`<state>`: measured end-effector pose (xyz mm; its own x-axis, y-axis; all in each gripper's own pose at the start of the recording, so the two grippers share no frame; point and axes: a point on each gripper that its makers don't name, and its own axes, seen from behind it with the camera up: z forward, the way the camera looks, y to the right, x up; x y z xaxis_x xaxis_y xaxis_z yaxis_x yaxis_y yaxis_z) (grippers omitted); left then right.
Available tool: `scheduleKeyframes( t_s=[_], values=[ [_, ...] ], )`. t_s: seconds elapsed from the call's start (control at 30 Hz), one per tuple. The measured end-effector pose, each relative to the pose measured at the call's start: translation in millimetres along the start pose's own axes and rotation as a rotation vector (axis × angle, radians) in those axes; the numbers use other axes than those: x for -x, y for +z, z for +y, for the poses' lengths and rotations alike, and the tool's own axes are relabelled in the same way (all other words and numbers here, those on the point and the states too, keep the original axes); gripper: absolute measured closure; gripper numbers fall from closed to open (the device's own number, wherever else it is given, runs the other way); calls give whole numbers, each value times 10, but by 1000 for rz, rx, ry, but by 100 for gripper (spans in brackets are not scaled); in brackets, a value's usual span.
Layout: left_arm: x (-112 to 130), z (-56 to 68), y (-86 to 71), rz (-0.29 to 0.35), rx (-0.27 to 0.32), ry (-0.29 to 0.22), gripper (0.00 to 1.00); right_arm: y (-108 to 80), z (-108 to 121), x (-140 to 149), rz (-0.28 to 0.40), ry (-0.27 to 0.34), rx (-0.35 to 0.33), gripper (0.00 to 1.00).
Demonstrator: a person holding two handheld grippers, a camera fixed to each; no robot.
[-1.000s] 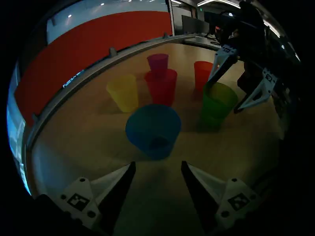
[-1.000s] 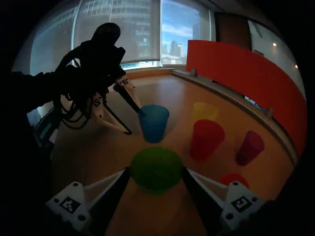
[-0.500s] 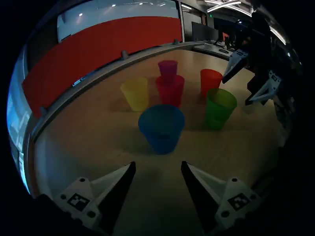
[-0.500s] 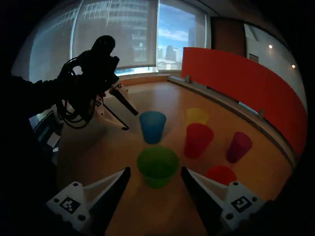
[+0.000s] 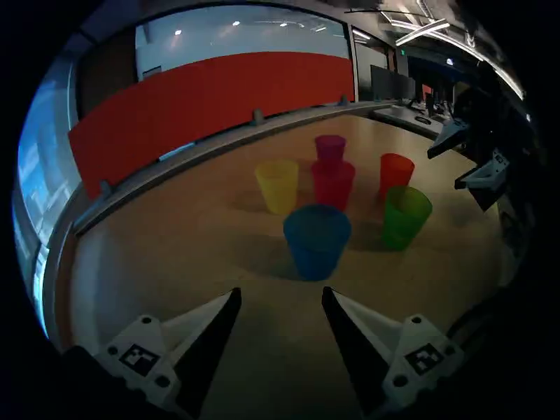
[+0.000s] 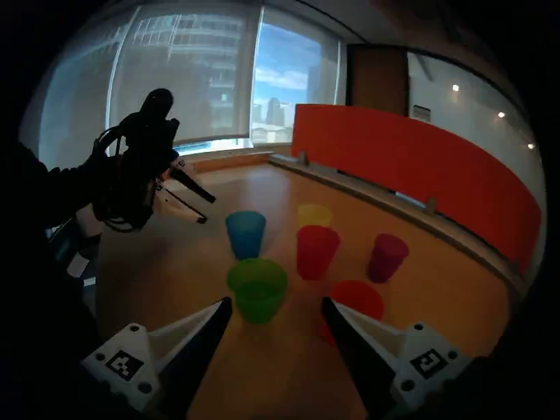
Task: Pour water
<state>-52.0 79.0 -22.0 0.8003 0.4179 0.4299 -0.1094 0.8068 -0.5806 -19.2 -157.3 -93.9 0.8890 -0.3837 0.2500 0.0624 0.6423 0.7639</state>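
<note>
Blue cup (image 5: 316,240) and green cup (image 6: 257,289) are standing upright, mouths up; left gripper (image 5: 280,291) and right gripper (image 6: 275,302) are gaping wide, holding nothing.

The tabletop (image 5: 175,231) looks like smooth wood with a soft sheen, the blue cup (image 5: 316,241) and green cup (image 5: 404,217) like translucent glossy plastic, and the red divider (image 5: 210,98) along its far edge looks matt.

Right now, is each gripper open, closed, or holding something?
Left gripper: open, holding nothing, blue cup ahead.
Right gripper: open, holding nothing, green cup ahead.
</note>
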Motion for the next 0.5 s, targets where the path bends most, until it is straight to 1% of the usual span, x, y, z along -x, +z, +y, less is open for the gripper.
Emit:
scheduleKeyframes(
  t_s=[0.17, 0.3, 0.5],
  values=[
    [-98, -137, -110, 63, -63, -42, 15, -136, 199, -4, 41, 28, 81, 1],
    [-182, -237, -198, 110, -113, -63, 15, -240, 334, -16, 69, 57, 136, 0],
    [-269, -402, -327, 176, -198, -100, 15, -398, 552, -15, 107, 108, 242, 1]
  ],
)
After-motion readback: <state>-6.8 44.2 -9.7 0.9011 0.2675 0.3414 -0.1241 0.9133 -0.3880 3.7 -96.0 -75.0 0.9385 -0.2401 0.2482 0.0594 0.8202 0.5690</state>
